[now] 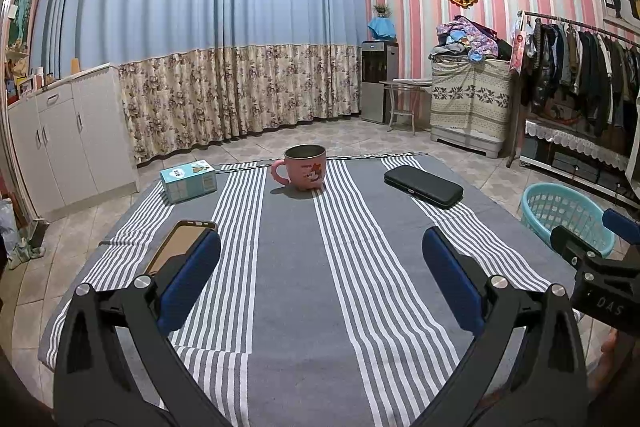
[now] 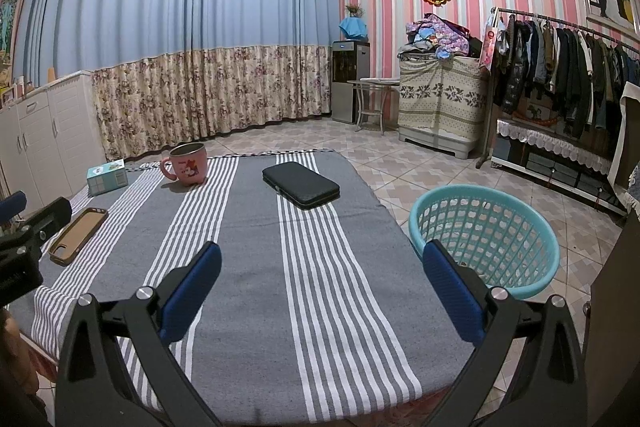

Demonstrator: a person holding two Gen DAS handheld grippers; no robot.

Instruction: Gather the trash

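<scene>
Your left gripper [image 1: 320, 279] and right gripper [image 2: 320, 287] hung spread and empty over the striped cloth [image 2: 248, 259]; pink mug [image 1: 305, 167] stood near its far edge.

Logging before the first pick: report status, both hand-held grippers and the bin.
Left hand-held gripper open, empty. Right hand-held gripper open, empty. Teal basket on floor right of table; contents unclear. Pink mug, black case, phone case, small box untouched.

The left tongs' blue pad [image 1: 188, 279] hides part of the phone case [image 1: 176, 247].
</scene>
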